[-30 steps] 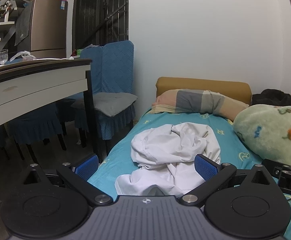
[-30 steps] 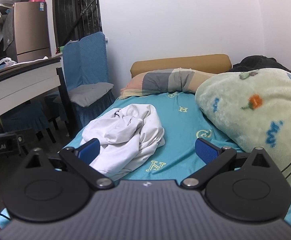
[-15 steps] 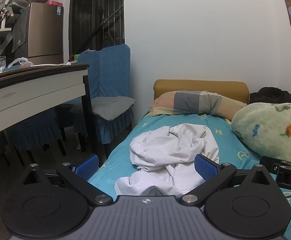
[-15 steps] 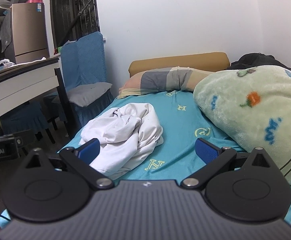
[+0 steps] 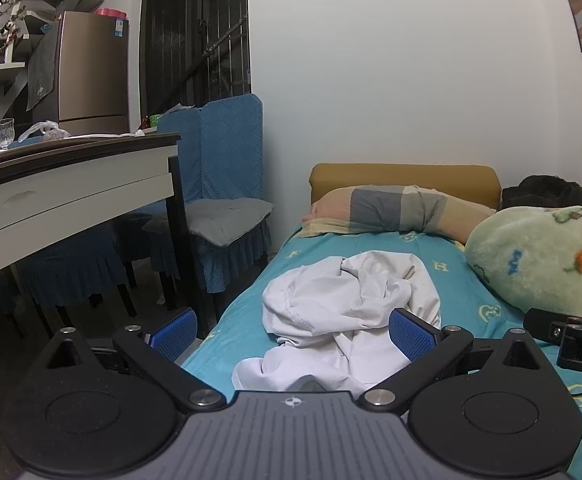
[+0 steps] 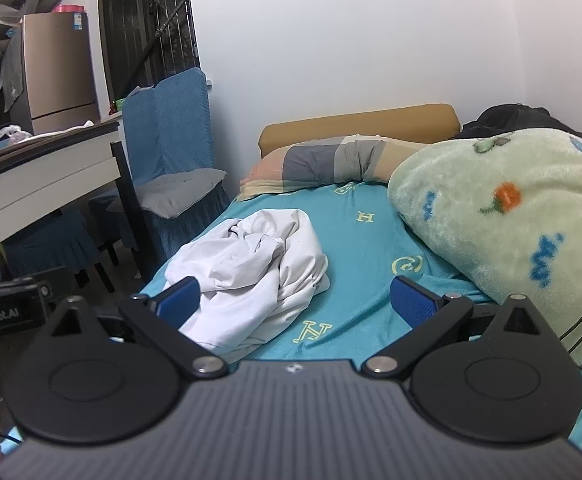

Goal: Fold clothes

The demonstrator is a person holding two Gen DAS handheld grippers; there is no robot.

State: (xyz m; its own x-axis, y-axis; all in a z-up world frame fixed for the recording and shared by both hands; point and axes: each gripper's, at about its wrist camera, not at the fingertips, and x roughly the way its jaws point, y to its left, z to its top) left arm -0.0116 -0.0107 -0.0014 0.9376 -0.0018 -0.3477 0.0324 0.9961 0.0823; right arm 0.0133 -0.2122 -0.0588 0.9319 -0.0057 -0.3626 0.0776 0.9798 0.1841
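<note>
A crumpled white garment (image 5: 343, 308) lies in a heap on the teal bed sheet (image 5: 463, 300), near the bed's left edge. It also shows in the right wrist view (image 6: 251, 272), left of centre. My left gripper (image 5: 293, 334) is open and empty, held just short of the garment's near end. My right gripper (image 6: 295, 300) is open and empty, to the right of the garment, above the bare sheet (image 6: 371, 264). Neither gripper touches the cloth.
A green fleece blanket (image 6: 511, 216) is bunched on the bed's right side. A striped pillow (image 5: 395, 208) lies against the tan headboard (image 5: 403, 174). A white table (image 5: 63, 196) and blue-covered chairs (image 5: 227, 208) stand left of the bed.
Both grippers have drifted slightly; the view of the bed and garment shifted a little lower and right. The garment has not moved and both grippers stay open.
</note>
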